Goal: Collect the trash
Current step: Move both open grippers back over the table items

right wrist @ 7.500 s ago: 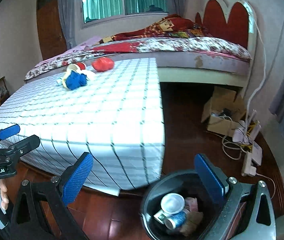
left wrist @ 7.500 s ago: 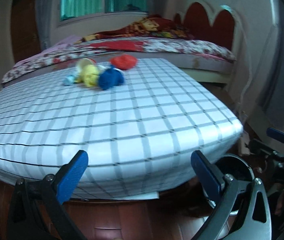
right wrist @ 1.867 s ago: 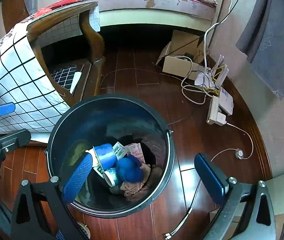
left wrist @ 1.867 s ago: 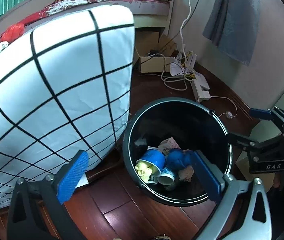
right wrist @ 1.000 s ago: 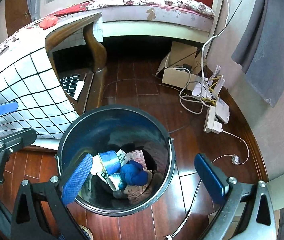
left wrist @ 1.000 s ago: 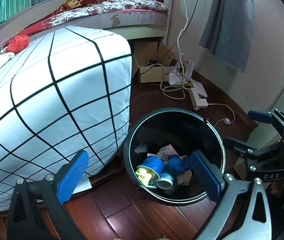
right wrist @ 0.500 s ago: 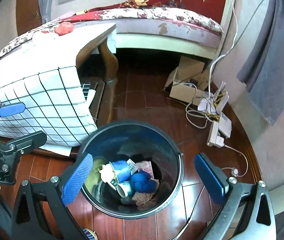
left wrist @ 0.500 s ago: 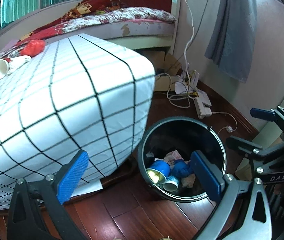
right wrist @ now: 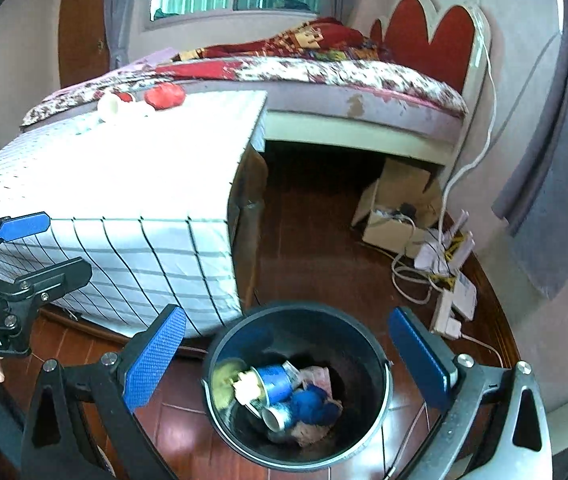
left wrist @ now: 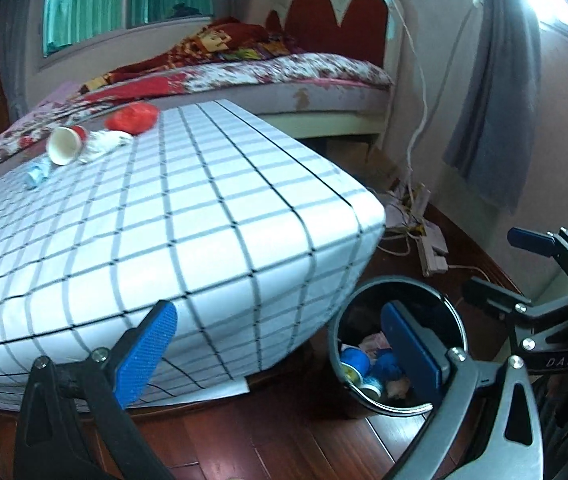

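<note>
Both grippers are empty and spread wide: the left gripper (left wrist: 279, 344) frames the near edge of the table (left wrist: 203, 216), the right gripper (right wrist: 288, 356) hangs right above the bin (right wrist: 380, 396), jaws straddling its mouth. The trash left to collect sits away at the far end of the checked tabletop, up and to the left of the left jaws, well apart from both tools. There's a white cup (left wrist: 63, 145) on its side, mouth turned this way, long axis running roughly towards the camera; touching it, a crumpled white wad (left wrist: 101, 142); just beyond that, a red ball (left wrist: 132, 117) of something crumpled; and nearer the left edge, a small pale blue scrap (left wrist: 37, 172). My read: the left gripper faces that pile and looks the nearer one, so the reach falls to it, forward across the whole table. The bin stands on the floor by the table's right corner, and it's holding a blue cup (right wrist: 273, 382) tipped over, a blue wad (right wrist: 312, 402), a small can (right wrist: 277, 416), yellowish scraps and some paper
</note>
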`<act>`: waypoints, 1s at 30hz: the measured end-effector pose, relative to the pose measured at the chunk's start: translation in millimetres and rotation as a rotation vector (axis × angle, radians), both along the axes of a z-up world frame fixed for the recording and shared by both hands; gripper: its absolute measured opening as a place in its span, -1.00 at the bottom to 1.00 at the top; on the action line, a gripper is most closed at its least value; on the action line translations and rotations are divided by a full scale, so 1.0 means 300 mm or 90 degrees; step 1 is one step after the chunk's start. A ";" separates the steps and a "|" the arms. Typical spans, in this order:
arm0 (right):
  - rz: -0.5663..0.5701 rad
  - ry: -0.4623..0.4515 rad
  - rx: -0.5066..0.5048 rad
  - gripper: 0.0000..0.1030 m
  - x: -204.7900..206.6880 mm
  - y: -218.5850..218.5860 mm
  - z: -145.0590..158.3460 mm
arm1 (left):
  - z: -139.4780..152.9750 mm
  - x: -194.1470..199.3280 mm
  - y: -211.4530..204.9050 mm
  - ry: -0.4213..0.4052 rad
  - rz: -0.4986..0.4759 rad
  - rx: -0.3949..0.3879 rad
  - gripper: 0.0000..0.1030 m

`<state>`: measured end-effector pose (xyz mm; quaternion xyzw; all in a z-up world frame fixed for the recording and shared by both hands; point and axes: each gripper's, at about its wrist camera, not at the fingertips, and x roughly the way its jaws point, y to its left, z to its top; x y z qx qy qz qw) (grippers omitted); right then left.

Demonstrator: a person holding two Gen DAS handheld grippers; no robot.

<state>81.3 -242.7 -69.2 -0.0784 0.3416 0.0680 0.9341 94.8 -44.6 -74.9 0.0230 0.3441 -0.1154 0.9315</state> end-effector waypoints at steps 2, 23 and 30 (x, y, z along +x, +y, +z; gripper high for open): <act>0.006 -0.011 0.000 0.98 0.006 0.028 0.020 | 0.017 -0.001 0.030 -0.007 0.015 0.001 0.99; 0.122 -0.062 -0.006 0.98 0.261 0.461 0.216 | 0.151 0.114 0.529 -0.043 0.213 0.024 0.99; 0.152 -0.038 0.019 0.98 0.445 0.648 0.264 | 0.223 0.249 0.722 -0.050 0.265 0.040 0.99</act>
